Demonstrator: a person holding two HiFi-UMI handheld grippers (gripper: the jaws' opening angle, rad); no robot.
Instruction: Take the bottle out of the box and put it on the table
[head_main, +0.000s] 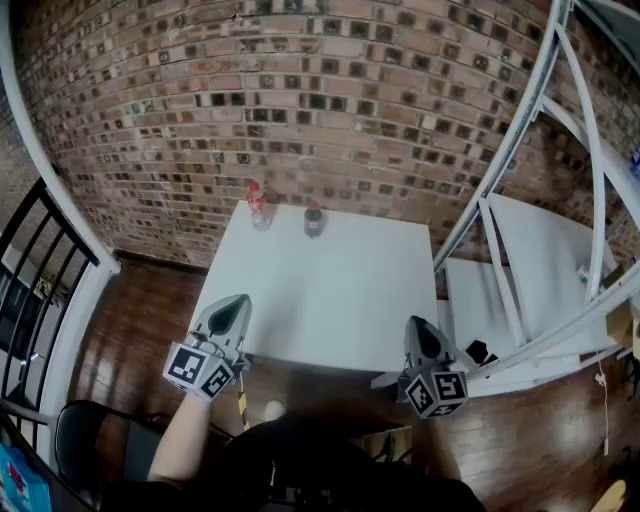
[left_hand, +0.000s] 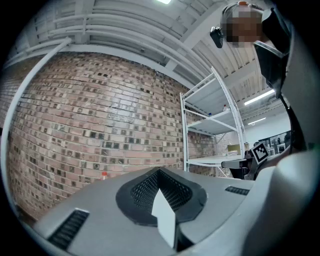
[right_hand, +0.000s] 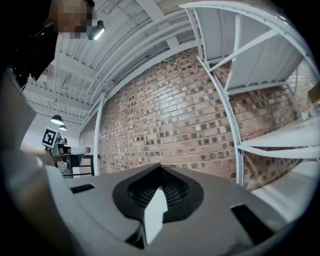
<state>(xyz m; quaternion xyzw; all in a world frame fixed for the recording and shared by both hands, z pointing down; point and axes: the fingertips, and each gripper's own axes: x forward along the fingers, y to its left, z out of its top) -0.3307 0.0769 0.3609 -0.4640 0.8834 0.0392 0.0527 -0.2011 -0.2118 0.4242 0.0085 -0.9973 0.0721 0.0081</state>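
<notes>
Brick wall behind table (head_main: 330, 290), red-capped bottle (head_main: 258, 206) and dark bottle (head_main: 314, 219) upright, well ahead of left gripper (head_main: 238, 302) and right gripper (head_main: 417, 325), labels unreadable, both jaws together, empty

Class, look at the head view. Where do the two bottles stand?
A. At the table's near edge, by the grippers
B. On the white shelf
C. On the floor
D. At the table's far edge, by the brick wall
D: the red bottle and the dark bottle stand side by side at the far edge of the table, close to the wall.
</notes>
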